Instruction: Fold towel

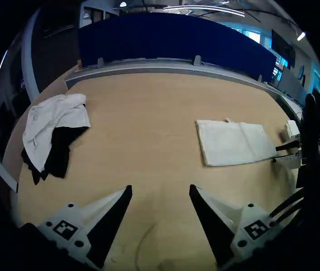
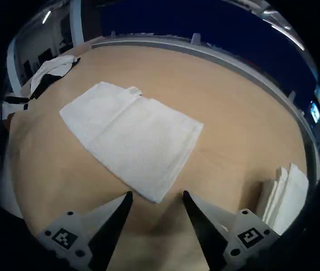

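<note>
A white towel (image 1: 234,142) lies flat on the wooden table (image 1: 150,113), folded, with a crease across it and a small tag on its far edge. In the right gripper view the towel (image 2: 132,137) stretches away to the left, and its near corner sits just between the tips of my right gripper (image 2: 156,194), which is open and holds nothing. My left gripper (image 1: 160,189) is open over bare table, well to the left of the towel. The left gripper view also shows the right gripper (image 1: 280,152) at the towel's right end, held by a dark-sleeved arm (image 1: 311,131).
A heap of white and black cloths (image 1: 53,131) lies at the table's left side, seen far off as the cloth heap (image 2: 53,70). A stack of folded white towels (image 2: 284,198) stands by the right gripper. A blue partition (image 1: 173,40) runs along the table's far edge.
</note>
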Demonstrator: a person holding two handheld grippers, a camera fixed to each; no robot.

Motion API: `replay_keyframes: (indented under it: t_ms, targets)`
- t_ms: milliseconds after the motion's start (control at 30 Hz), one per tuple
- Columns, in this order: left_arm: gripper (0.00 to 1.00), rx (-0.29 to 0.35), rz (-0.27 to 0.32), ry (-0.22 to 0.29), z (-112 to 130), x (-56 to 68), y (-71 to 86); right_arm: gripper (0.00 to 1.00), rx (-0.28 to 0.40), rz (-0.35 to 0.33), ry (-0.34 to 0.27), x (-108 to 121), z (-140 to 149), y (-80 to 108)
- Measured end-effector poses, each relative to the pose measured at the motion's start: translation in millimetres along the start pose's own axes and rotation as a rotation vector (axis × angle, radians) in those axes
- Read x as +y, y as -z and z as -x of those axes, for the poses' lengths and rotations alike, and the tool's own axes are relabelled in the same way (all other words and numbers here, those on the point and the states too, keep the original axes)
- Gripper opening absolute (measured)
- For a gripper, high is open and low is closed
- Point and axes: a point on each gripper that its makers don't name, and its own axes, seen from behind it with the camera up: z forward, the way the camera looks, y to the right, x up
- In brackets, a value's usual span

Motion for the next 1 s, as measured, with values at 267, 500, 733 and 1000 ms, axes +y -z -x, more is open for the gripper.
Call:
replay_keyframes:
  t_ms: [267,500,733,1000]
  targets:
    - [0.94,-0.002,0.005,0.005,1.3,-1.2,-0.2,0.55,-0.001,-0.016,-0.008,-1.0,0.2,-0.3]
    - [0.94,-0.004,0.002,0.003,3.7,-4.7,-1.1,0.17,-0.002,-0.022,-0.024,0.4,0.9,-0.8]
    - [0.94,-0.003,0.0,0.008,2.1,-6.8,-0.2,0.07,0.011,-0.039,-0.018,-5.5,-2.3,1.1]
    - [0.94,-0.002,0.002,0.009,0.7,-5.9,1.0,0.06,0.047,-0.036,-0.001,-5.4,-17.8,11.5]
